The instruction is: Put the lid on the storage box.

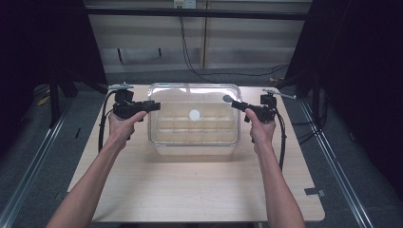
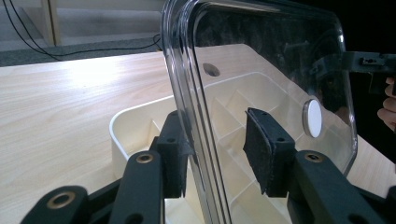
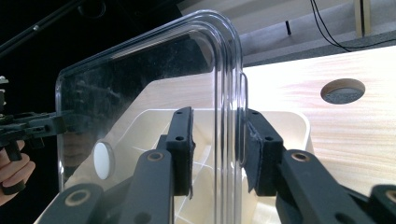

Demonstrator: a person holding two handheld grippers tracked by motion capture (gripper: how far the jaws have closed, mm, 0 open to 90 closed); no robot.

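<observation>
I am holding a see-through lid with a white dot above the cream tray; both grippers' fingers are sitting apart around its edges.

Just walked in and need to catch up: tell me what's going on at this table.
A person holds a two-jaw gripper in each hand and has a clear plastic lid between them, over a cream divided tray on the wooden table. The left gripper straddles one edge of the lid with its jaws apart, one pad touching the rim. The right gripper straddles the opposite edge, its jaws close to the rim; whether they actually clamp it isn't clear. The tray's compartments look empty.
</observation>
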